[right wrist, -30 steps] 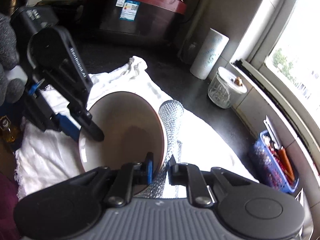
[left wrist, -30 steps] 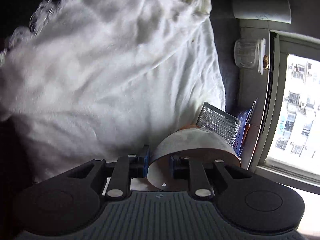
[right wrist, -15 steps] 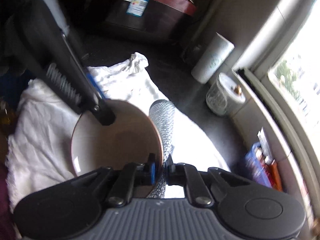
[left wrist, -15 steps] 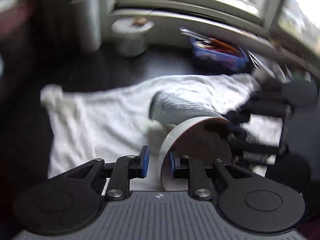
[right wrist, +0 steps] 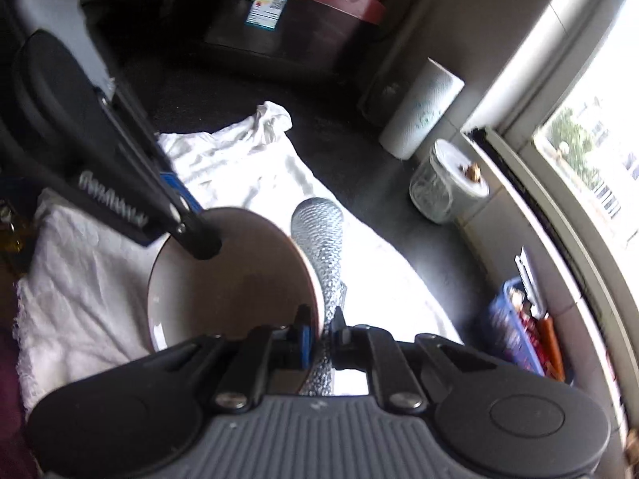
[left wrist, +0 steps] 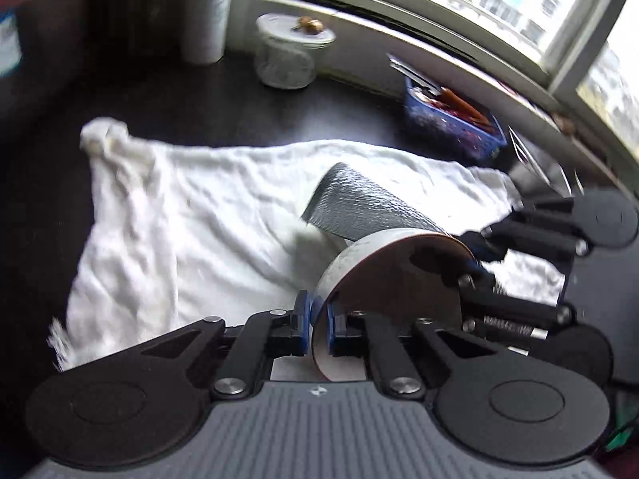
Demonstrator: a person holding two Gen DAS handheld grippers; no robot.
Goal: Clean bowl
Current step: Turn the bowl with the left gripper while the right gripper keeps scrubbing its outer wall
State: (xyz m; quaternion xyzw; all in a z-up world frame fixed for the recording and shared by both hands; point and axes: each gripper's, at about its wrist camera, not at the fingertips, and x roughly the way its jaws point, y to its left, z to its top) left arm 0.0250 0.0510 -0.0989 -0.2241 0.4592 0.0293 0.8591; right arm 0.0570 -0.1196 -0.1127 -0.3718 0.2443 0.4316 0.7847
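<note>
A bowl, brown inside with a pale outside, is held tilted above a white cloth. My left gripper is shut on the bowl's near rim. My right gripper is shut on the opposite rim of the bowl together with a silver mesh scrubbing cloth, which drapes over the bowl's outside. The scrubbing cloth also shows in the left wrist view. The right gripper's fingers show at the bowl's far side in the left view.
The dark counter holds a paper towel roll, a glass jar with a lid, a blue basket of utensils by the window sill, and a red cooker at the back.
My left gripper has swung round with the bowl, from facing down at the white cloth to facing the window. The bowl has turned between both grippers, and both stay shut on it.
</note>
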